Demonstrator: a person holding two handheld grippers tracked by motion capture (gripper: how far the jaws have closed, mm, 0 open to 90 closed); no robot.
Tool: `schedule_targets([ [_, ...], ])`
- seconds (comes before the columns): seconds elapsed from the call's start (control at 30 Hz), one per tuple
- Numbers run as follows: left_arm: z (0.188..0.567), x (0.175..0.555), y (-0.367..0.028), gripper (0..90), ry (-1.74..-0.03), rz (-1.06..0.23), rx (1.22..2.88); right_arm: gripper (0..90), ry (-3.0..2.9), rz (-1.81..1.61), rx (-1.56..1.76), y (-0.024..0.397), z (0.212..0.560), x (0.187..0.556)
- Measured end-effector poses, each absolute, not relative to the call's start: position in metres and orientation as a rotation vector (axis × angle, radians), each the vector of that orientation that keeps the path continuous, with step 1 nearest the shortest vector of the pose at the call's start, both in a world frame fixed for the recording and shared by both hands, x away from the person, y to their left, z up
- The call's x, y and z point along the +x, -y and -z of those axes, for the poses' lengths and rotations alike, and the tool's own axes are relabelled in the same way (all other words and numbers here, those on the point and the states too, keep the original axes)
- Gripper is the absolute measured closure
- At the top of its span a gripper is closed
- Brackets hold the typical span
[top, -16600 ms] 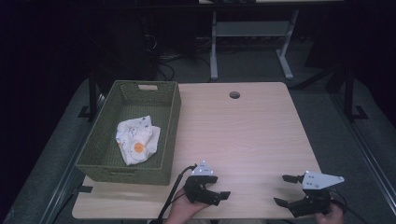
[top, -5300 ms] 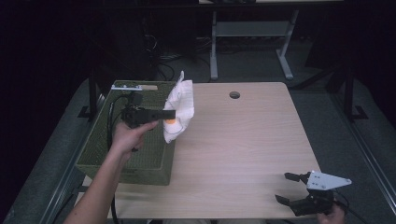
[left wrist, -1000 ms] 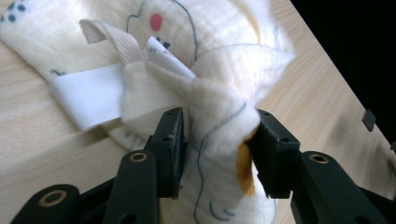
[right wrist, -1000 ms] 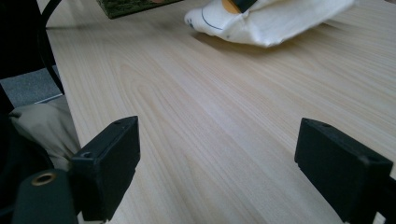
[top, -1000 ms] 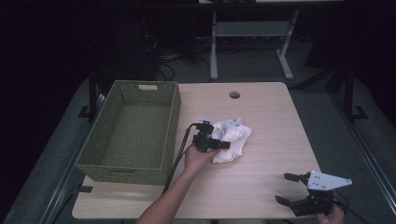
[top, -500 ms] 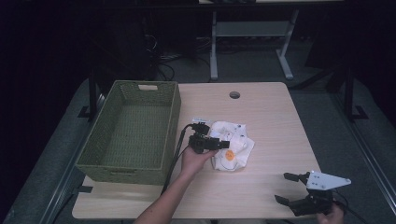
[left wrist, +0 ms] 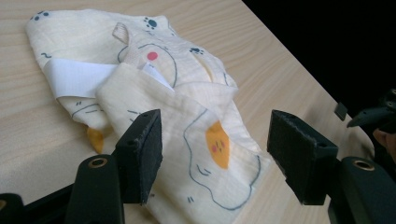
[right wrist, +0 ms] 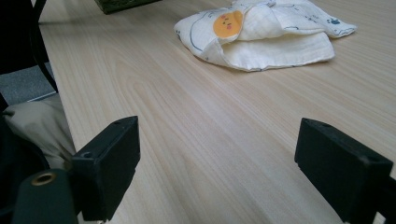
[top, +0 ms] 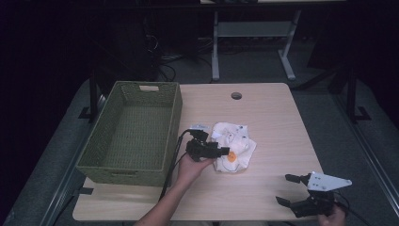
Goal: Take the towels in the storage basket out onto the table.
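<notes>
Where the tabletop point(top: 263, 113) begins on the left, a green woven basket point(top: 134, 132) stands with its long side just beside the left gripper point(top: 221, 151). That gripper's jaws have just been opening; in its own view they stand wide apart over the crumpled white cloth point(top: 234, 146), the pads not pressing it. The cloth, printed with an orange face and paw marks, lies on the wood near the middle. Well apart, at the near right corner, the right gripper point(top: 288, 189) rests with its jaws open on nothing.
</notes>
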State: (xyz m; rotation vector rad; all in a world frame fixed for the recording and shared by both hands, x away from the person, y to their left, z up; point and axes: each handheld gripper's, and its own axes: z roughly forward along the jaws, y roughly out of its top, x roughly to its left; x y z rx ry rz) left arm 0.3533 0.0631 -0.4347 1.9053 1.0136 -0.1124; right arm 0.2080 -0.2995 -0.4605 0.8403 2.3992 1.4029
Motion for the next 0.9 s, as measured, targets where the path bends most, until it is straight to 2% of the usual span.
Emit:
schedule_targets([
  [0.9,0.430,0.315,-0.078,30.7,-0.893,0.005,1.978,13.8,-2.406,-1.384,0.856,0.299,0.462,0.209],
])
